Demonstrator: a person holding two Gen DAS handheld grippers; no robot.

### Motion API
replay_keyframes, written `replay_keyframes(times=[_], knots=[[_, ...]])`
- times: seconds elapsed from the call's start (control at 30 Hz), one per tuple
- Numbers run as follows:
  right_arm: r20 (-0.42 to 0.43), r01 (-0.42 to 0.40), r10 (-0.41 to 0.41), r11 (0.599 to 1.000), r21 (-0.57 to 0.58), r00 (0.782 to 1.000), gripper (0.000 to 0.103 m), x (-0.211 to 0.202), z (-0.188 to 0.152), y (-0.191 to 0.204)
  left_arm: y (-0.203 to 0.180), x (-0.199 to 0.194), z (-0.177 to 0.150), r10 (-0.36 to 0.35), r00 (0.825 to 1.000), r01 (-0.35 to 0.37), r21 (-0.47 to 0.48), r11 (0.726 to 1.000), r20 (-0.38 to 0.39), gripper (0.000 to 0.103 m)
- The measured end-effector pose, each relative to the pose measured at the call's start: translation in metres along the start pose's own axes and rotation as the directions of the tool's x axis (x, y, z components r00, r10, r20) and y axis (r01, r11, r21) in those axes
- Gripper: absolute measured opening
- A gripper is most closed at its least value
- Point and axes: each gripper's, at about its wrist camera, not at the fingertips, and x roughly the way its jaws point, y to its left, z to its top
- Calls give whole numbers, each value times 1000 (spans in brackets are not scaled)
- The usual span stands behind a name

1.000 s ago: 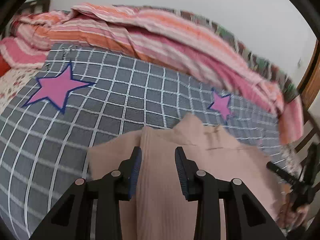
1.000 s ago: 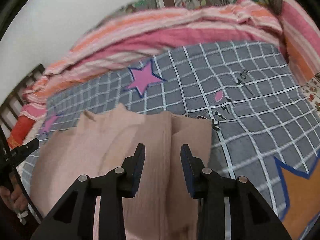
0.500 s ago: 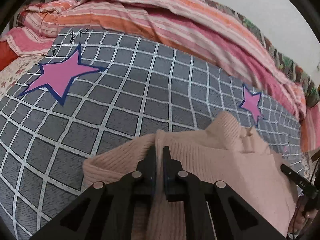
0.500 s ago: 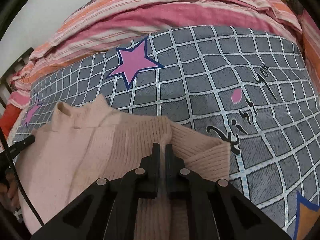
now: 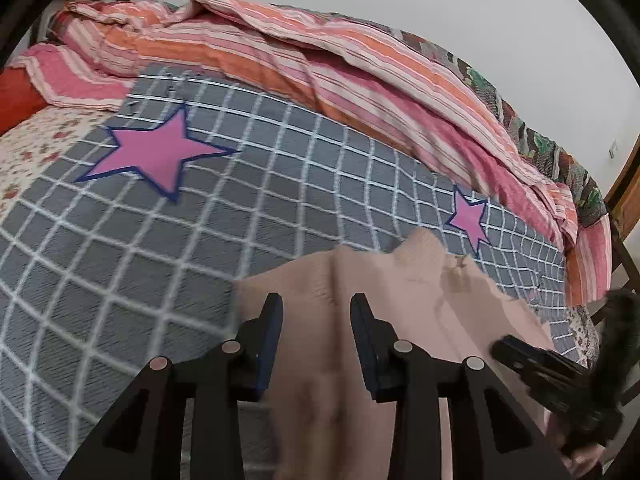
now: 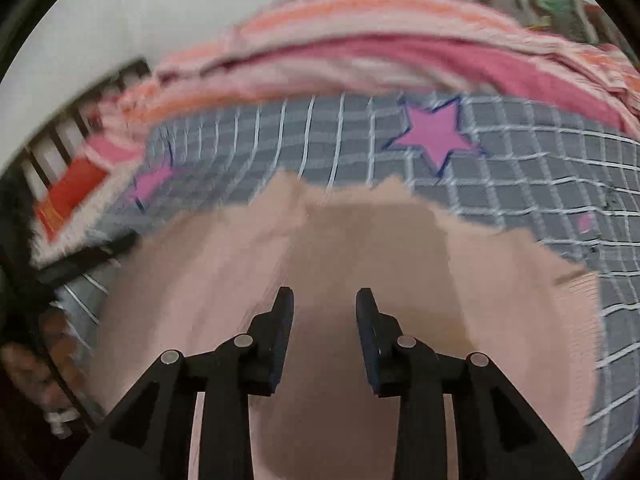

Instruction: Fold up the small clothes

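A pale pink knit sweater lies on the grey checked bedspread. It also fills the lower middle of the right wrist view. My left gripper is open, its jaws apart above the sweater's left part, holding nothing. My right gripper is open above the sweater's middle, holding nothing. The right gripper shows as a dark shape at the right edge of the left wrist view. The right wrist view is blurred by motion.
A striped pink and orange quilt is bunched along the far side of the bed, also in the right wrist view. Pink stars mark the bedspread. A wooden headboard stands at the left.
Half a second ago both grippers were shut on folds of the sweater. Both have opened and let go, and both have lifted back from the cloth.
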Motion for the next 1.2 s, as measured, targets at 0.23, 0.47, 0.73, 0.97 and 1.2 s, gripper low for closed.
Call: replay_keyframes(times=[0.23,0.47,0.73,0.97,1.2], knots=[[-108,98,-94,994,39,990,32,40,19,5,44,-18,-23,-15,1000,16,-68,998,12,34],[-116,141,-138,990,22,984,32,61,38,1,57,-33,-52,-114,993,115,-96,989,11,38],[-92,110,-109,994,8,990,32,21,16,13,54,-53,-85,-169,985,165,-108,980,-24,50],[-40,105,-108,992,-63,993,32,-30,-36,37,43,-71,-113,-224,972,216,-109,970,-67,52],[-18,122,-124,988,-93,992,32,-57,-90,44,28,-65,-130,-233,968,224,-92,970,-99,52]])
